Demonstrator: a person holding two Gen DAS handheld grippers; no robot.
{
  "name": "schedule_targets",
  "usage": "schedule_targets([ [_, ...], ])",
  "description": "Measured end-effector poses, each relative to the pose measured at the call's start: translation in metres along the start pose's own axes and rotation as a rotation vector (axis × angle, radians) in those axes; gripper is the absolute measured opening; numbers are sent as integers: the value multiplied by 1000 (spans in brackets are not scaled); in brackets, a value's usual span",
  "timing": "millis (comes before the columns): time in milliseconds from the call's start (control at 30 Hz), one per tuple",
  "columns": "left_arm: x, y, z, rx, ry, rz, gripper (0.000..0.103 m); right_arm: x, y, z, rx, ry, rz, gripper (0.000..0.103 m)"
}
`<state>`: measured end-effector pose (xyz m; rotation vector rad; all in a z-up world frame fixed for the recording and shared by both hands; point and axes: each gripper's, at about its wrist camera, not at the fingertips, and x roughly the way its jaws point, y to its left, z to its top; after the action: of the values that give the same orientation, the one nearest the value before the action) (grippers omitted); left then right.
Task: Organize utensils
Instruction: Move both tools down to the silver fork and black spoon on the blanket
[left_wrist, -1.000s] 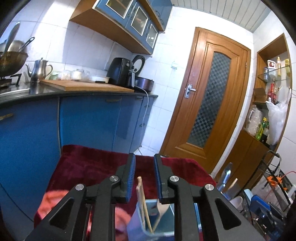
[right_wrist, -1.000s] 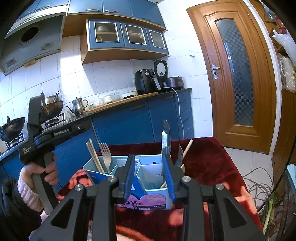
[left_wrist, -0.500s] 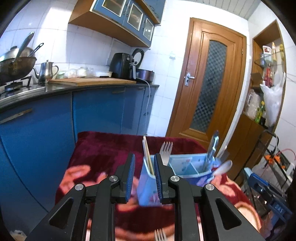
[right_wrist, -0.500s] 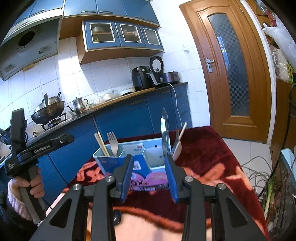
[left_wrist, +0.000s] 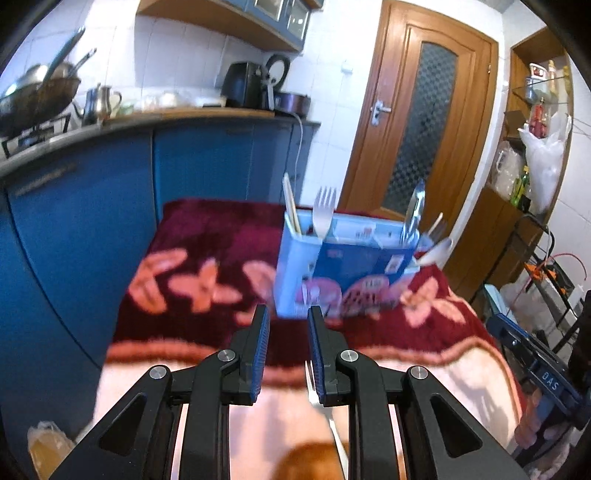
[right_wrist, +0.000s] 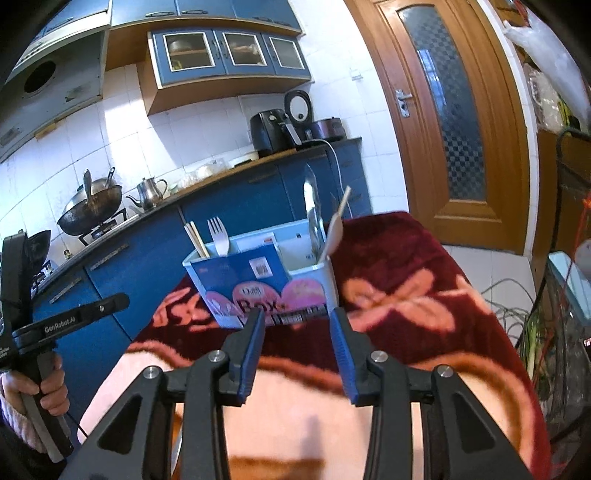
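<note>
A blue and white utensil box (left_wrist: 332, 266) stands on the dark red flowered blanket (left_wrist: 207, 236). It holds chopsticks (left_wrist: 291, 206), a pale fork (left_wrist: 323, 210), a metal knife (left_wrist: 413, 210) and a light spoon (left_wrist: 437, 251). My left gripper (left_wrist: 286, 317) hovers short of the box, its jaws narrowly open and empty. Another fork (left_wrist: 327, 406) lies on the blanket under its right finger. In the right wrist view the box (right_wrist: 266, 280) is just beyond my right gripper (right_wrist: 297, 317), whose jaws are open, widening, with nothing between them.
A person's hand (right_wrist: 44, 384) holds the left tool's handle at the lower left. Blue kitchen cabinets (right_wrist: 236, 206) run behind the blanket, a wooden door (right_wrist: 454, 122) stands to the right. Cables and crates (right_wrist: 546, 332) crowd the floor at right.
Both grippers have pulled back from the box and sunk lower, so the box now stands further ahead. The right jaws have spread wider. The knife stays in the box.
</note>
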<state>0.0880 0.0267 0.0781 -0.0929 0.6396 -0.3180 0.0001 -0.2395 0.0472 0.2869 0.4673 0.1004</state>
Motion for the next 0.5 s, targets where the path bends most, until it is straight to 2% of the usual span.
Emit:
schedule_targets([
  [500, 33, -5, -51, -35, 229, -13, 21, -4, -16, -25, 30, 60, -30, 43],
])
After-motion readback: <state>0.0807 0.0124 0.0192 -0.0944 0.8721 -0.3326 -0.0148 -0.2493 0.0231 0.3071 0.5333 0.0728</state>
